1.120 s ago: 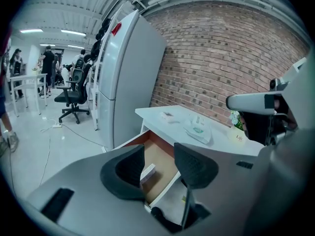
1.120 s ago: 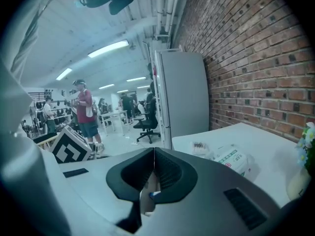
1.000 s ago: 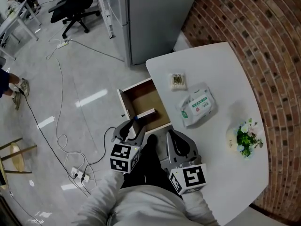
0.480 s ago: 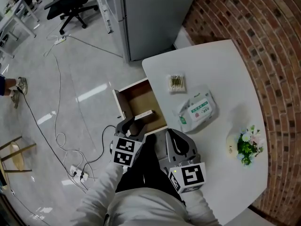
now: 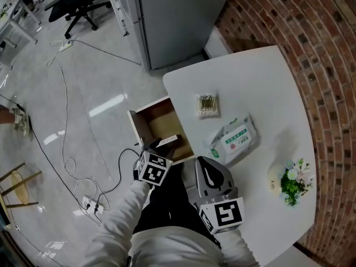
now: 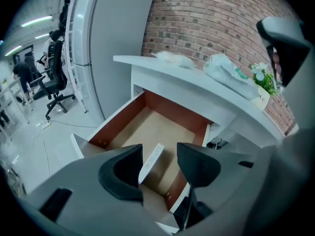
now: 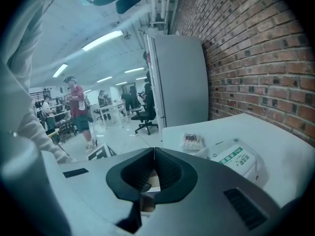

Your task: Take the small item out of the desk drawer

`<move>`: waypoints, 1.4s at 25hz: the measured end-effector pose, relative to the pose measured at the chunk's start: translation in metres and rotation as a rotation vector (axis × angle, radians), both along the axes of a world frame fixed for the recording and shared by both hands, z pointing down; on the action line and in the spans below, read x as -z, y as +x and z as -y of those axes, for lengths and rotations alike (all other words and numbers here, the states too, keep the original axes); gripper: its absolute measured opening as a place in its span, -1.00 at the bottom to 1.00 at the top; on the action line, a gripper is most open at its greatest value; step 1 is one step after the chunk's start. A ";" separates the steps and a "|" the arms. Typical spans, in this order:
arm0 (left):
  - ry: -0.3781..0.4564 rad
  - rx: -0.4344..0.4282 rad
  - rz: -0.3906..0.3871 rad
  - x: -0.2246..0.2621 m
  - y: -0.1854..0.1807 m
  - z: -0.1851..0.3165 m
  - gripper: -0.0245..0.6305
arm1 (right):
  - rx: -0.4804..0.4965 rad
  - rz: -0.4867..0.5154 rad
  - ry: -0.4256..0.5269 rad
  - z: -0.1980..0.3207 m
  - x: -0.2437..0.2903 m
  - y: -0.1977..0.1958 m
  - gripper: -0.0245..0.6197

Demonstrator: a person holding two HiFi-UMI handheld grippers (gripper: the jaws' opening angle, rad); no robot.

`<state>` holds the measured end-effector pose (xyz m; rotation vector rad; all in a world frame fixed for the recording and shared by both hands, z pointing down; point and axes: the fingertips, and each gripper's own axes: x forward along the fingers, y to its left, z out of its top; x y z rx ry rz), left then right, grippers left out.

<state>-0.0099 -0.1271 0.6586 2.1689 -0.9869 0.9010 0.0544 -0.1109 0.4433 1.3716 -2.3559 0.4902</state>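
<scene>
Looks past right gripper [image 7: 154, 154], jaws pressed together, onto white worktop [image 7: 275, 132] carrying swab box [image 7: 193, 141] beside wipes pack [image 7: 238, 162]; brick wall [image 7: 256, 48] at right.

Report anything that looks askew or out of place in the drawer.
The small white box stands on edge and leans rather than lying flat inside the open drawer. The left tongs are opening with the box between them, the pads not pressing it. Nothing else in there stands out.
</scene>
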 end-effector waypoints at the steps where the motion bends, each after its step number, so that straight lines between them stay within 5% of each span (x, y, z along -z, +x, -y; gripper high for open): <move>1: -0.014 -0.015 0.016 -0.007 0.001 0.001 -0.23 | 0.003 -0.001 0.000 0.003 0.000 0.000 -0.84; 25: -0.201 -0.437 0.340 -0.130 0.032 0.004 -0.23 | -0.051 0.037 -0.042 0.028 -0.012 0.028 -0.84; 29: -0.203 -0.498 0.394 -0.140 0.032 0.004 -0.35 | -0.055 0.039 -0.050 0.028 -0.013 0.030 -0.84; 35: -0.216 -0.481 0.383 -0.142 0.033 0.006 -0.59 | -0.050 0.037 -0.056 0.030 -0.015 0.030 -0.84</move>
